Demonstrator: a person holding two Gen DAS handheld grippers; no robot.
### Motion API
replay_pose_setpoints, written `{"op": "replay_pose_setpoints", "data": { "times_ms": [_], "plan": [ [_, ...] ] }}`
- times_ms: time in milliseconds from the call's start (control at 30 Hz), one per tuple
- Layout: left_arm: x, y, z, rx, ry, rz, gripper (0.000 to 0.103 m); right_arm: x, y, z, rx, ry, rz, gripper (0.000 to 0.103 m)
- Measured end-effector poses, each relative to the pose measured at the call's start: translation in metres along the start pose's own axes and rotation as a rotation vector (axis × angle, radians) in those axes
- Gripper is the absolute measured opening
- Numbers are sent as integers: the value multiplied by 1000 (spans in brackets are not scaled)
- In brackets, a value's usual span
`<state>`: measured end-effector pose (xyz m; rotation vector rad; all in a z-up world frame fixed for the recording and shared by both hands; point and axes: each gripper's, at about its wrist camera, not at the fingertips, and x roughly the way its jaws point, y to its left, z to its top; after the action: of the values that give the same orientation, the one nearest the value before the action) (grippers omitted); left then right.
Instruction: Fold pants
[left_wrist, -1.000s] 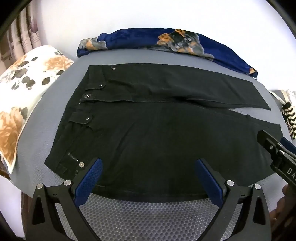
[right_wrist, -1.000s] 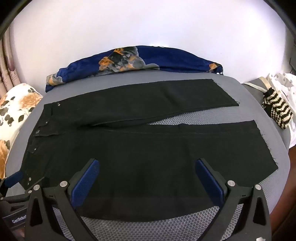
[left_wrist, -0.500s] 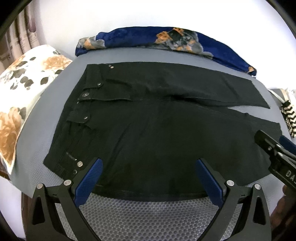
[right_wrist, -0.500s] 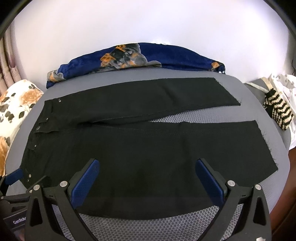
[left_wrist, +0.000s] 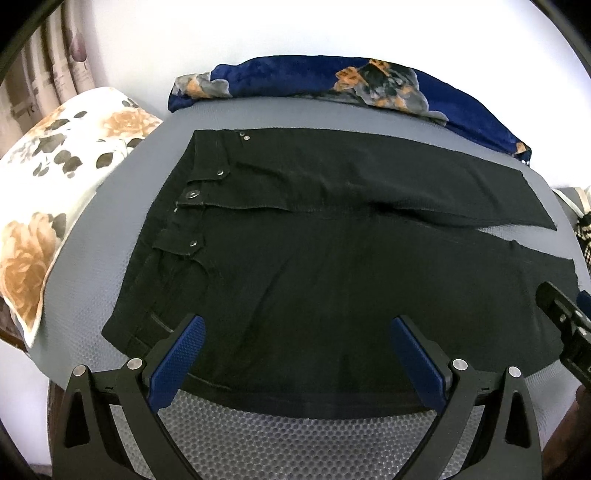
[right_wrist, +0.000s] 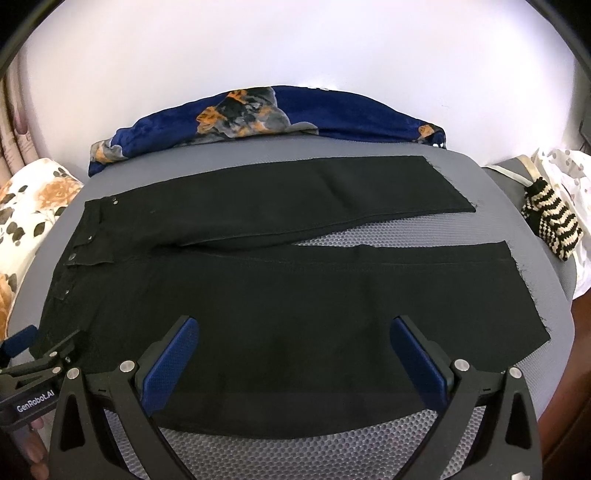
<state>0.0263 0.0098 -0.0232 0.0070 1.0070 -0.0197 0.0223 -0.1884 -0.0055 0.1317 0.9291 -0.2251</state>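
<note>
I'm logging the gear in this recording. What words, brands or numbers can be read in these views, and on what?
"GenRobot.AI": white print on the black body of the left claw, seen in the right wrist view.
No readable text on the black pants or on the right claw, whose body is cut off at the frame edge.

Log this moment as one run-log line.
pants: flat, unfolded, legs apart | left gripper: open, near waist | right gripper: open, over near leg
</note>
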Motion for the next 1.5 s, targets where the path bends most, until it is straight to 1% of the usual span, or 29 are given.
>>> {"op": "replay_pose_setpoints", "data": {
  "times_ms": [167, 700, 1100, 1500],
  "plan": [
    [2, -1, 1, 0, 5, 6, 100, -1, -2, 2, 6, -1, 5, 103],
    [1, -4, 1, 11, 13, -13, 100, -6, -5, 1, 15, -19, 11, 103],
    [-6, -8, -1, 25, -4, -14, 100, -11, -18, 0, 34, -37, 10, 103],
    [-9, -9, -4, 31, -3, -9, 100, -11, -19, -3, 29, -40, 26, 103]
  ]
}}
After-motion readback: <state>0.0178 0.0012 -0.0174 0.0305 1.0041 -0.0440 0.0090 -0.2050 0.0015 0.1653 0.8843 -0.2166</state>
